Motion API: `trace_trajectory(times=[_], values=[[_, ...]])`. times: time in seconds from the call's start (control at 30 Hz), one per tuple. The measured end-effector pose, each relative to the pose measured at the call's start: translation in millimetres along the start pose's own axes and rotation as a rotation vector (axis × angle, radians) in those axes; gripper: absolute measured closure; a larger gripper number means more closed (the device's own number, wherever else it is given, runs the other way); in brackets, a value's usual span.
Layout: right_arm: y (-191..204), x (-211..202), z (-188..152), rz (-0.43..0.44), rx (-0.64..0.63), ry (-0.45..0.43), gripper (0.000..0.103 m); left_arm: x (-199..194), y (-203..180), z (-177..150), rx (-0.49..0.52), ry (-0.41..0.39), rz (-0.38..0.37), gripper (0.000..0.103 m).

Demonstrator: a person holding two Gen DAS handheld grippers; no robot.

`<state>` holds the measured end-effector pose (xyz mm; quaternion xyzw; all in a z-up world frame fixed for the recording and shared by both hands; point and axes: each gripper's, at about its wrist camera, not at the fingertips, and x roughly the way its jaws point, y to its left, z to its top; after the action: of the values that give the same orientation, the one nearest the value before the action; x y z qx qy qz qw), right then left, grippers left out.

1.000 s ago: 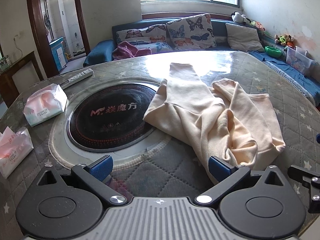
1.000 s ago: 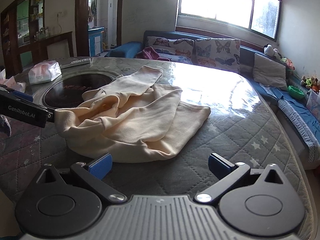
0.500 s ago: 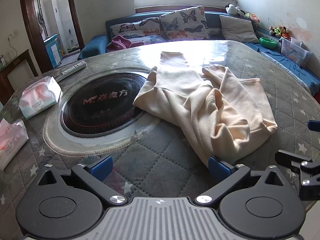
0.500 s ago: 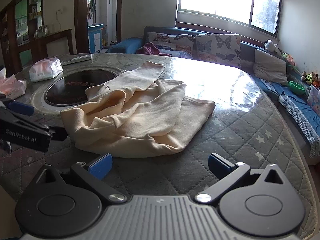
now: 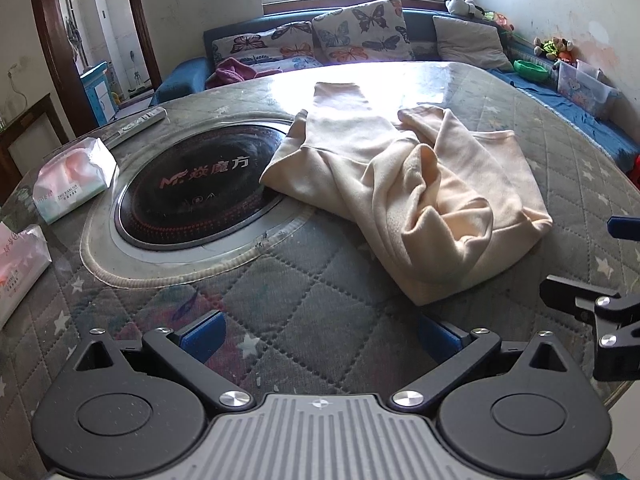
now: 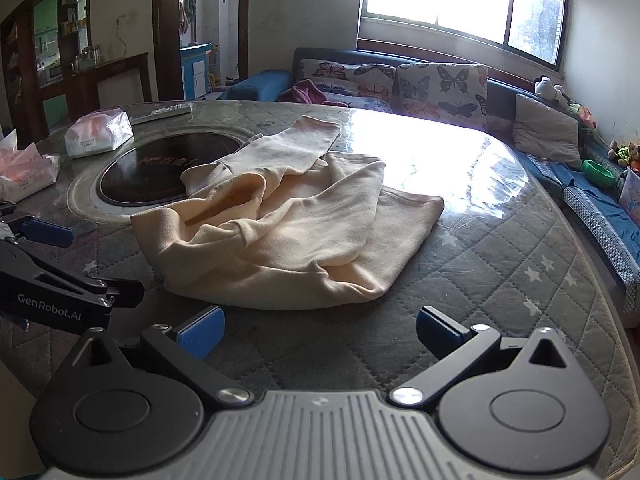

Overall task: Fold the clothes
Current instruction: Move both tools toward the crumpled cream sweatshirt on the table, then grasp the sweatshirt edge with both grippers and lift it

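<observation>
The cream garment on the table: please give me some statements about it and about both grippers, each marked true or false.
1. The cream garment lies crumpled, not folded flat. True.
2. The left gripper is shut on the garment. False: it is open and holds nothing, with the cloth ahead of it.
3. Part of the garment overlaps the black round cooktop. True.
4. The right gripper is open, short of the garment's near edge. True.
5. Two tissue packs lie on top of the garment. False: they lie on the table beyond the cooktop, apart from the garment.
</observation>
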<state>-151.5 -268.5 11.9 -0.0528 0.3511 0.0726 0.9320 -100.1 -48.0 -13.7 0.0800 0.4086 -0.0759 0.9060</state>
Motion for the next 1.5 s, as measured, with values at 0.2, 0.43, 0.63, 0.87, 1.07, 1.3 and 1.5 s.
trace_trajectory(times=[0.2, 0.43, 0.63, 0.87, 1.07, 1.3, 1.5], values=[[2.5, 1.4, 0.3, -0.001, -0.005, 0.003, 0.000, 1.8, -0.1, 0.5, 0.007, 0.002, -0.003, 0.000], [7.2, 4.9, 1.5, 0.016, -0.015, 0.013, 0.000, 5.0, -1.2, 2.1, 0.017, 0.006, -0.004, 0.000], [10.0, 7.9, 4.5, 0.026, -0.021, 0.016, 0.000, 6.2, -0.5, 5.3, 0.020, 0.005, -0.005, 0.000], [15.6, 12.1, 7.8, 0.037, -0.032, 0.025, 0.000, 9.8, 1.0, 8.0, 0.024, 0.009, -0.007, 0.000], [19.6, 14.1, 12.1, 0.048, -0.042, 0.026, 0.000, 11.2, 6.3, 9.1, 0.020, 0.012, -0.012, 0.000], [20.6, 17.3, 17.4, 0.062, -0.047, 0.027, 0.003, 10.9, 15.3, 15.6, 0.014, 0.006, -0.008, 0.000], [19.2, 20.2, 25.7, 0.084, -0.057, 0.029, 0.007, 7.7, 26.5, 22.9, 0.011, -0.012, 0.010, 0.000]])
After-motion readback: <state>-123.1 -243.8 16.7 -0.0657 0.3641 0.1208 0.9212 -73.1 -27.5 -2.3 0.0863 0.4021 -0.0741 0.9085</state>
